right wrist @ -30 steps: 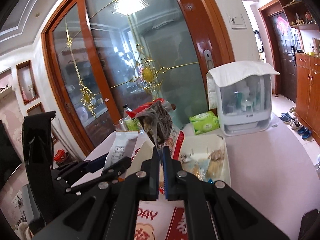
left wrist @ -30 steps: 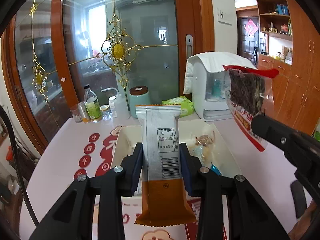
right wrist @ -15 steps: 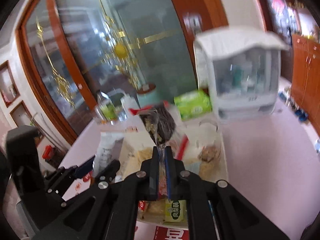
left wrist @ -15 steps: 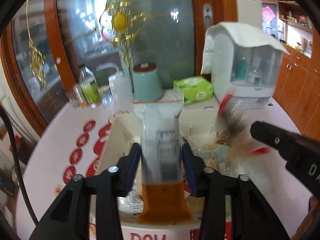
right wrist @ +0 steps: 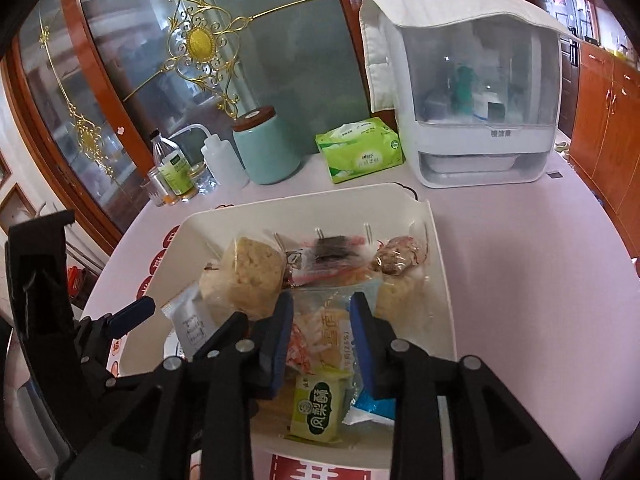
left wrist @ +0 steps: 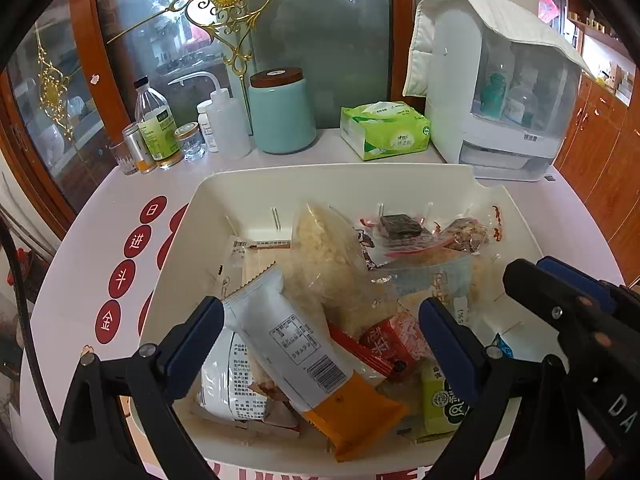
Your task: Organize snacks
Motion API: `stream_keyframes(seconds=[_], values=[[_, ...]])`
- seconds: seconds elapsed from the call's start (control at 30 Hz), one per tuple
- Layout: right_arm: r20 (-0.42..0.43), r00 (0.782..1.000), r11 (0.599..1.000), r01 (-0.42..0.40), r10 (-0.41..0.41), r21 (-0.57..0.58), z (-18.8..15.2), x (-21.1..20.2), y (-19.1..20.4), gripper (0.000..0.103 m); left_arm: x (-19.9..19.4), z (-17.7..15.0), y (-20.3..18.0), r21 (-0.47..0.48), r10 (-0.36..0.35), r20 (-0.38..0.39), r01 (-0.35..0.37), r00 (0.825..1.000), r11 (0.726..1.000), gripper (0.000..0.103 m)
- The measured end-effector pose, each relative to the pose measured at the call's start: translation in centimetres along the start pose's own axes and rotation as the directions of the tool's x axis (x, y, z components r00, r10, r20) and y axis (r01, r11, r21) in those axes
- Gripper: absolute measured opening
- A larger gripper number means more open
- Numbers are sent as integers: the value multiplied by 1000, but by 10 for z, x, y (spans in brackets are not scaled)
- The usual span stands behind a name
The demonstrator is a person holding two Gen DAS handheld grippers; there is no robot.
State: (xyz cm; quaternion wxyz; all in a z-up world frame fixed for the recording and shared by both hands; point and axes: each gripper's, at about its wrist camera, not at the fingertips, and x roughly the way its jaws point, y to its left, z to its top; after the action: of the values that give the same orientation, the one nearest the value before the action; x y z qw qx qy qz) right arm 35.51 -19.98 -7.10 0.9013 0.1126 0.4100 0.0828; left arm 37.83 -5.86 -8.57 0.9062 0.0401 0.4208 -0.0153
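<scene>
- Left gripper (left wrist: 320,320): jaws just spread wide; grey-orange snack pack (left wrist: 304,356) released, lying in cream bin (left wrist: 320,176) w/ other snacks.
- Right gripper (right wrist: 320,332): jaws just parted, nothing gripped.
- Tissue pack (left wrist: 384,130), teal canister (left wrist: 282,112) noted behind bin.

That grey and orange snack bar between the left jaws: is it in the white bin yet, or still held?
In the bin. The snack bar lies tilted on the other packets inside the white bin, and the left jaws, just opened, stand wide of it.

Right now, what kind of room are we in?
Most likely a home dining or living area: a table set against a wood-framed glass door, a tissue pack on it, and wooden cabinets along the side.
</scene>
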Motion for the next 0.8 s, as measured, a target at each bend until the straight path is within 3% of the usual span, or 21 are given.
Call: stream_keyframes(seconds=[0.43, 0.8], values=[[31, 999, 999, 27, -26, -33, -10, -24, 7, 37, -36, -7, 5, -8, 12, 22, -12, 1000, 1000, 98], [117, 993, 999, 21, -15, -46, -41, -105, 21, 51, -132, -49, 10, 18, 34, 115, -36, 993, 999, 101]])
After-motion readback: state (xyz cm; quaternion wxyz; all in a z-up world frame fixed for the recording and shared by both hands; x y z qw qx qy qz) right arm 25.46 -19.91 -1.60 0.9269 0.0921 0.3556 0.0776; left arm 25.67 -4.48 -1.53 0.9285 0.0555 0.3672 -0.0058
